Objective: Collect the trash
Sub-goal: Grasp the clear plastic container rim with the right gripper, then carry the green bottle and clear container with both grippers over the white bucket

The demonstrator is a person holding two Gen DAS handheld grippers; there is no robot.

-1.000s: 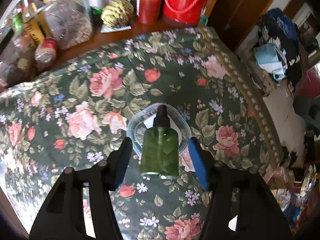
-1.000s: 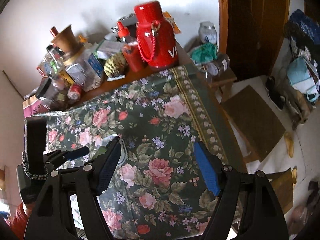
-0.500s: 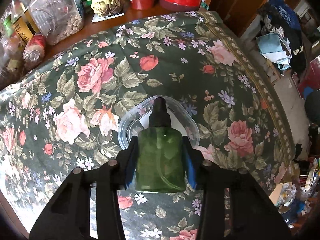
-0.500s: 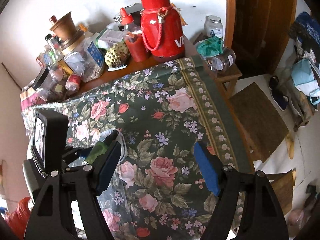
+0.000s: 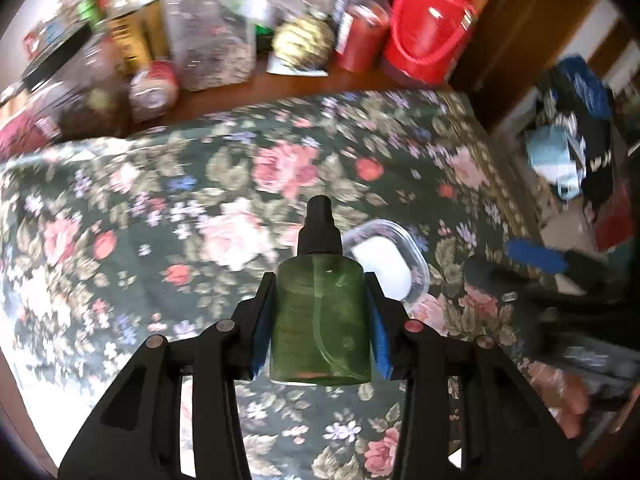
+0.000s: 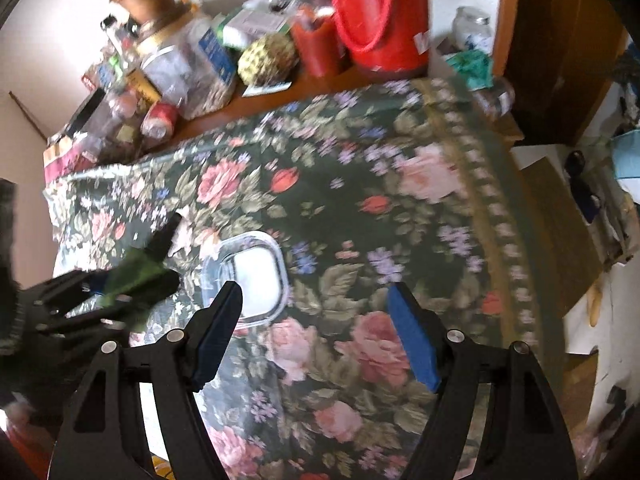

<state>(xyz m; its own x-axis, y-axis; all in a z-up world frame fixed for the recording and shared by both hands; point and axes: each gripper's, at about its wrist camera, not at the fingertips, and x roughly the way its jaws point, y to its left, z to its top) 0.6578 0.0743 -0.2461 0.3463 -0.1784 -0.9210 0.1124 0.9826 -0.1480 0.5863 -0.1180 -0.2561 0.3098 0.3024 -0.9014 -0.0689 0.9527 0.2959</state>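
Note:
My left gripper [image 5: 320, 320] is shut on a green spray bottle [image 5: 320, 320] with a black cap and holds it above the floral tablecloth [image 5: 160, 208]. It also shows in the right wrist view [image 6: 132, 276], at the left. A clear plastic container [image 5: 394, 258] lies on the cloth just right of the bottle; in the right wrist view the container [image 6: 252, 276] sits just beyond my right gripper's left finger. My right gripper [image 6: 316, 320] is open and empty above the cloth.
Jars, cans, a custard apple [image 6: 268, 58] and a red thermos [image 6: 380, 20] crowd the wooden strip at the table's far edge. The table's right edge [image 6: 500, 208] drops to a floor with clutter and a low wooden stool [image 6: 560, 220].
My left gripper closed on the green bottle and lifted it left, off the clear container. My right gripper moved closer to the container.

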